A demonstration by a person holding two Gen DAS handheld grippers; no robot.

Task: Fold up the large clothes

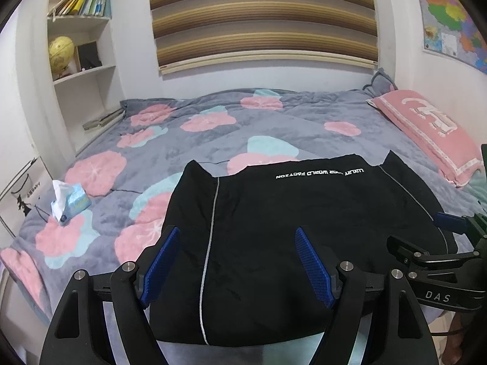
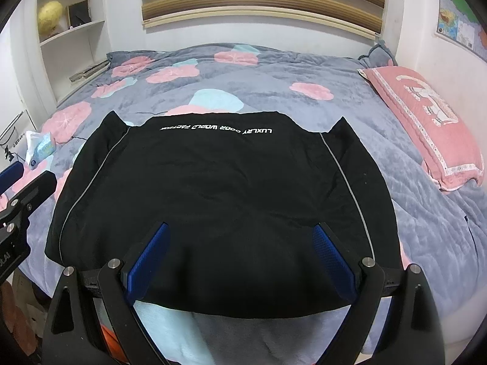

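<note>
A black garment (image 1: pixel 274 228) with white lettering and grey piping lies folded flat on the bed, near its front edge; it also shows in the right wrist view (image 2: pixel 219 194). My left gripper (image 1: pixel 236 234) hovers open and empty over the garment's near left part. My right gripper (image 2: pixel 242 231) hovers open and empty over its near middle. The right gripper shows at the right edge of the left wrist view (image 1: pixel 426 249). The left gripper shows at the left edge of the right wrist view (image 2: pixel 21 188).
The bed has a grey cover (image 1: pixel 213 127) with pink and teal flowers. A pink pillow (image 1: pixel 426 130) lies at the right. A tissue pack (image 1: pixel 70 202) lies at the left. White shelves (image 1: pixel 82 45) with a globe stand at the back left.
</note>
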